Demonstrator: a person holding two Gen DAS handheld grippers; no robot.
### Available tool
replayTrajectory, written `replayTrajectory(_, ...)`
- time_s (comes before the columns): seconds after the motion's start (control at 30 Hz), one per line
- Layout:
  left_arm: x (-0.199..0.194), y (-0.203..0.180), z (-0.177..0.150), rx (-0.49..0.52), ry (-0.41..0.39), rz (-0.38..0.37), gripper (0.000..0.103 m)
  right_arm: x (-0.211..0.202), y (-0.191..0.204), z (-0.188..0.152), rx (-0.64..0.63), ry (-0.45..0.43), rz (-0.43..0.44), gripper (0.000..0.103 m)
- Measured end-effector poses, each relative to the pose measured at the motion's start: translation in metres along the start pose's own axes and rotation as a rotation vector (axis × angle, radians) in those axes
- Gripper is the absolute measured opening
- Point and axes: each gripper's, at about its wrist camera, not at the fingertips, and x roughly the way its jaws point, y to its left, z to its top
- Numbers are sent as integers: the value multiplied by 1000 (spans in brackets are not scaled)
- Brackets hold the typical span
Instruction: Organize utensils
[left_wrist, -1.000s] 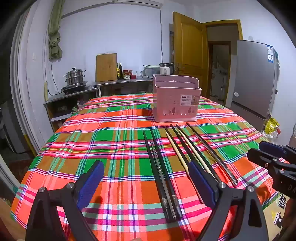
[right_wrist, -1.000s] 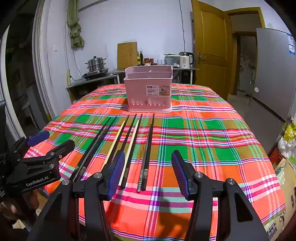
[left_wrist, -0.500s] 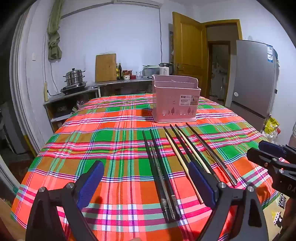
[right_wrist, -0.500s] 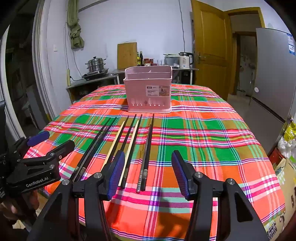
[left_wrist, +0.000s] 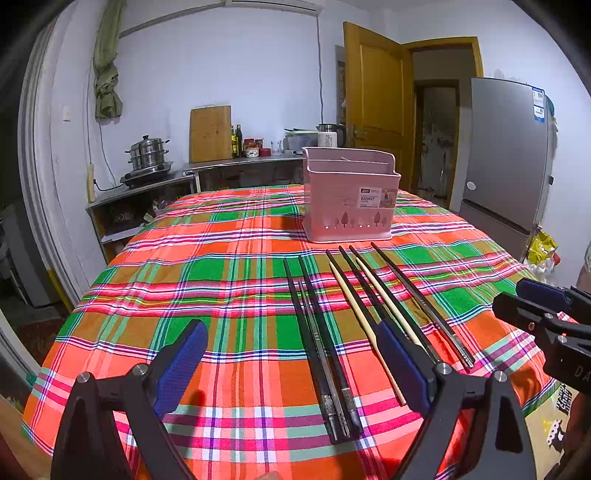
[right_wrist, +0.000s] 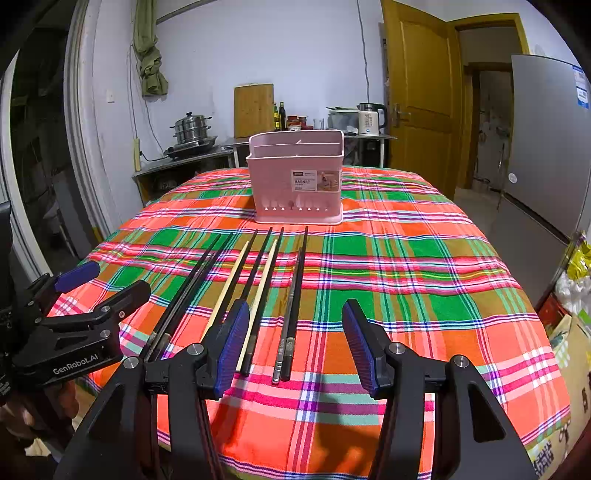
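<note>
Jaws gape wide on your left gripper and right gripper, empty, above ten chopsticks: eight dark, two pale, before one pink basket.

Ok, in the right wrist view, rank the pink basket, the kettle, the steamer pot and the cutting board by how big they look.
1. Pink basket, though it is nearest.
2. Cutting board.
3. Steamer pot and kettle look about alike; I won't rank them.
</note>
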Motion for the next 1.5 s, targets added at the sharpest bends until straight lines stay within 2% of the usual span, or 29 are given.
replayTrajectory(0.47, 18, 10, 11, 9, 25, -38, 93, 10, -5, 4, 2, 13, 7, 53)
replayTrajectory(0.67, 46, 17, 25, 15, 86, -39, 93, 26, -7, 16, -7, 29, 17, 53)
replayTrajectory(0.8, 72, 27, 37, -12, 144, -43, 85, 42, -11, 25, -4, 51, 17, 53)
replayTrajectory(1.0, 113, 44, 53, -63, 238, -66, 83, 73, -19, 41, 13, 104, 24, 53)
replayTrajectory(1.07, 124, 47, 57, -70, 262, -74, 80, 84, -22, 47, 22, 120, 36, 53)
replayTrajectory(1.1, 130, 48, 59, -73, 276, -79, 74, 89, -23, 49, 24, 130, 40, 52)
replayTrajectory(1.13, 137, 48, 61, -74, 292, -86, 66, 98, -24, 53, 26, 144, 44, 48)
replayTrajectory(1.23, 153, 48, 64, -84, 330, -101, 59, 117, -26, 60, 25, 180, 51, 40)
replayTrajectory(1.5, 179, 46, 67, -99, 387, -131, 45, 165, -30, 72, 34, 266, 77, 29)
